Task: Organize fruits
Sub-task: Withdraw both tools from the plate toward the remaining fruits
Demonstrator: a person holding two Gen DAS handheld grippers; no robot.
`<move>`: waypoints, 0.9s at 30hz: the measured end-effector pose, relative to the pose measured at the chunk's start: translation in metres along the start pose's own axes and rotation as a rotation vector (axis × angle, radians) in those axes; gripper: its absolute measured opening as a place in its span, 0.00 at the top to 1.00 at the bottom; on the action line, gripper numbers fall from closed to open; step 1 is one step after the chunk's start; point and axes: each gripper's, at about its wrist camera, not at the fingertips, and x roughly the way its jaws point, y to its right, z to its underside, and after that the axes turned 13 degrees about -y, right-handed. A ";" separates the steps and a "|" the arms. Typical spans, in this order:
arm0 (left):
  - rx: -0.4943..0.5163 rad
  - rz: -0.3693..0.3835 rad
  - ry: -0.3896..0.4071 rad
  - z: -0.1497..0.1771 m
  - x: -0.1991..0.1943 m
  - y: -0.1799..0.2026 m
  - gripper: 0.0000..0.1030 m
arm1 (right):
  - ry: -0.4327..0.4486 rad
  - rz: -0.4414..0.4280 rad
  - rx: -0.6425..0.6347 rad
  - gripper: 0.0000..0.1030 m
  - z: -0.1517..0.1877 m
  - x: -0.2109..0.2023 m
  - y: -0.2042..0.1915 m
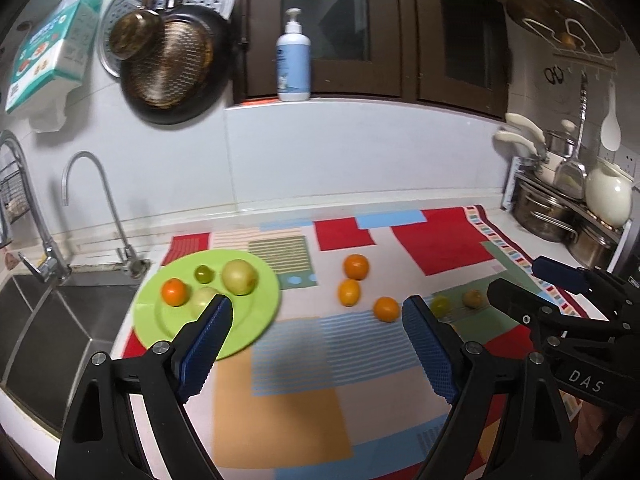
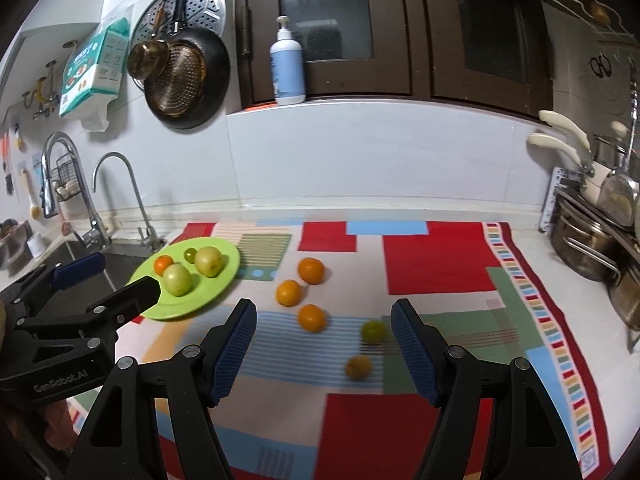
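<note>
Green round plate (image 2: 224, 276) near the sink already holds four fruits: two pale green apples (image 2: 209, 261), one small orange (image 2: 163, 264) and a tiny green fruit (image 2: 190, 254). Five more wait on the patchwork cloth (image 2: 436, 264): three oranges (image 2: 311, 270), two small greenish ones (image 2: 373, 331). Left claw (image 1: 316, 312) and right claw (image 2: 324, 316) are both spread wide, holding nothing.

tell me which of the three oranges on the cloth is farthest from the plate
The orange nearest the camera, closest to the small green fruit; the other two sit nearer the plate.
</note>
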 end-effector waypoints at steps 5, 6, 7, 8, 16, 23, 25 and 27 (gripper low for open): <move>0.020 0.018 -0.019 0.000 0.011 0.024 0.15 | -0.010 0.020 -0.014 0.32 0.004 0.001 0.021; 0.025 0.024 -0.024 0.001 0.014 0.028 0.15 | -0.013 0.022 -0.017 0.32 0.004 0.001 0.025; 0.027 0.028 -0.028 0.001 0.017 0.032 0.15 | -0.017 0.025 -0.019 0.32 0.004 0.002 0.028; 0.027 0.030 -0.031 0.001 0.019 0.035 0.15 | -0.022 0.028 -0.022 0.32 0.005 0.004 0.033; 0.064 0.059 -0.074 0.002 0.043 0.066 0.16 | -0.065 0.039 -0.051 0.32 0.008 0.020 0.058; 0.136 0.075 -0.096 0.003 0.062 0.091 0.16 | -0.103 0.038 -0.078 0.32 0.009 0.040 0.076; 0.147 0.079 -0.109 0.003 0.068 0.095 0.16 | -0.111 0.037 -0.083 0.32 0.010 0.045 0.080; 0.154 0.087 -0.129 0.003 0.077 0.099 0.18 | -0.126 0.037 -0.090 0.32 0.010 0.052 0.084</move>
